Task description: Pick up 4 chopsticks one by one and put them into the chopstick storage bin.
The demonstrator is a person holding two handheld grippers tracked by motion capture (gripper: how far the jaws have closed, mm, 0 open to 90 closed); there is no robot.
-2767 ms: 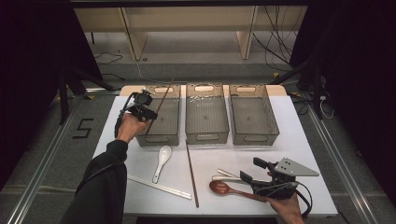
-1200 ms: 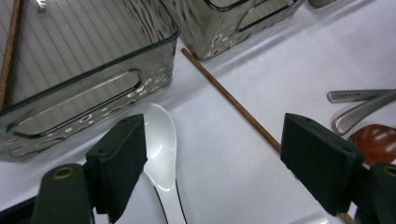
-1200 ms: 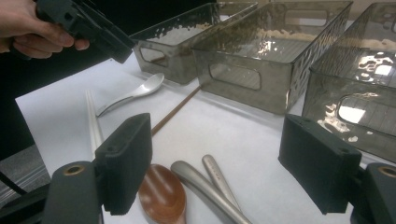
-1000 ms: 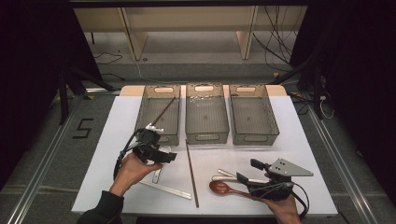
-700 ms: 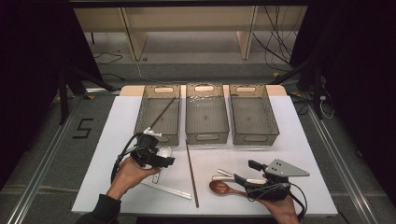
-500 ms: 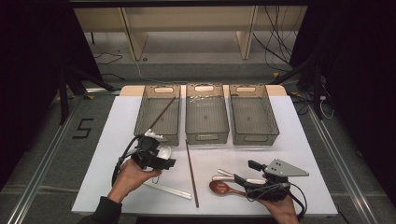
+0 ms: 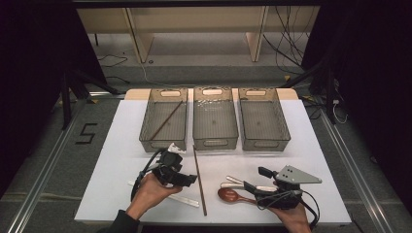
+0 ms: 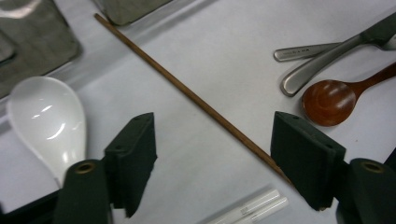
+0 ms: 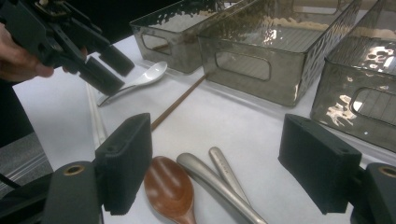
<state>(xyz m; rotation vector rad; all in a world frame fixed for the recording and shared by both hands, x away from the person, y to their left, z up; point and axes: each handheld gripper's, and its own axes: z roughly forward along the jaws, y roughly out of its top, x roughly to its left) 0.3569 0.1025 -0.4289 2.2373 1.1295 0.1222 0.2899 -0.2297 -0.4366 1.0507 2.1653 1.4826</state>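
So the left gripper (image 7: 190, 180) is hanging low over the white table (image 7: 116, 160), just in front of the left bin (image 7: 164, 121), with the brown wooden chopstick (image 8: 187, 93) lying flat on the table and running diagonally through the gap between its jaws. Those jaws have just been closing in a bit, but they're standing wide apart and the pads aren't touching the stick yet. The white ceramic spoon (image 8: 46, 121) is sitting right beside the left jaw, and a pair of white chopsticks (image 8: 252, 207) is lying just under the gripper.

The right gripper (image 7: 252, 180) is resting near the table's front right, jaws wide open and holding nothing. The brown wooden spoon (image 9: 170, 189) and two metal utensil handles (image 9: 219, 179) are lying between its jaws. Another brown chopstick (image 7: 165, 120) is leaning inside the left bin.
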